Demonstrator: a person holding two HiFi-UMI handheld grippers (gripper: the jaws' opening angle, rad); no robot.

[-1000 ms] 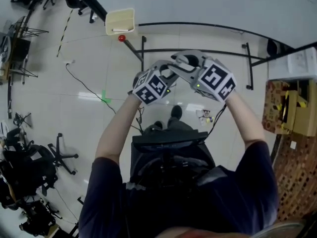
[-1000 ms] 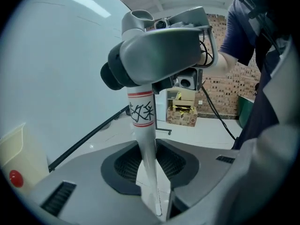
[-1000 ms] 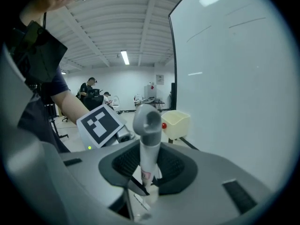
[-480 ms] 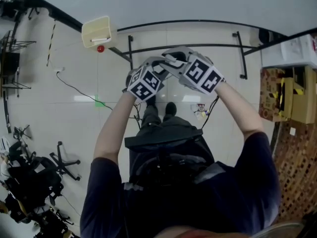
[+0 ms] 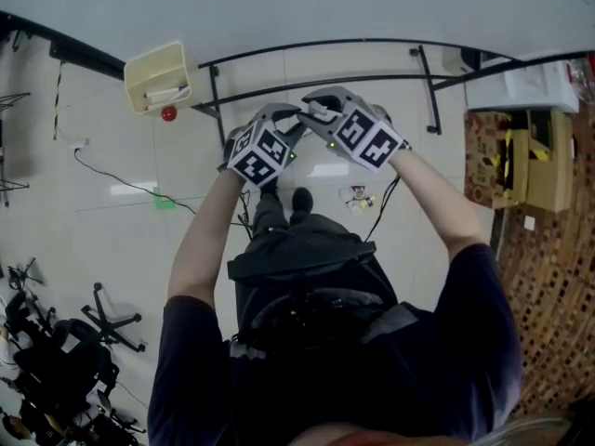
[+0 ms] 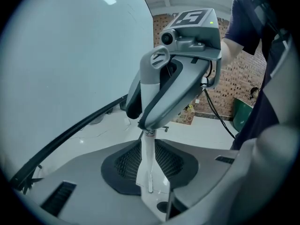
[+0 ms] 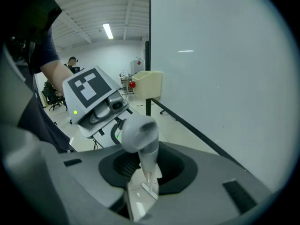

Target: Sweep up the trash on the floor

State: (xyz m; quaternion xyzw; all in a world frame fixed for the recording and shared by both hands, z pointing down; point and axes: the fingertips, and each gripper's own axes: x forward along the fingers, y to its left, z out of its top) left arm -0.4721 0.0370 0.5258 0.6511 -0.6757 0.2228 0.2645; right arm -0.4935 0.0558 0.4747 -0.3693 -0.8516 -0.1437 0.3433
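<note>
Left gripper: the jaws have just been closing and stand narrow, clamped on a white shaft below its grey grip. Right gripper: the jaws stand narrow, clamped on a second white shaft. Both grippers are near the cream bin, on its right. The trash lies on the floor, farther right of the bin.

A: Arm pose?
B: Left arm and right arm both stretched forward, forearms converging. Left gripper and right gripper nearly tip to tip, both pitched downward.
A: Jaws?
B: Left: have just been closing, now clamped on a thin white stem. Right: partly closed, likewise gripping a stem.
</note>
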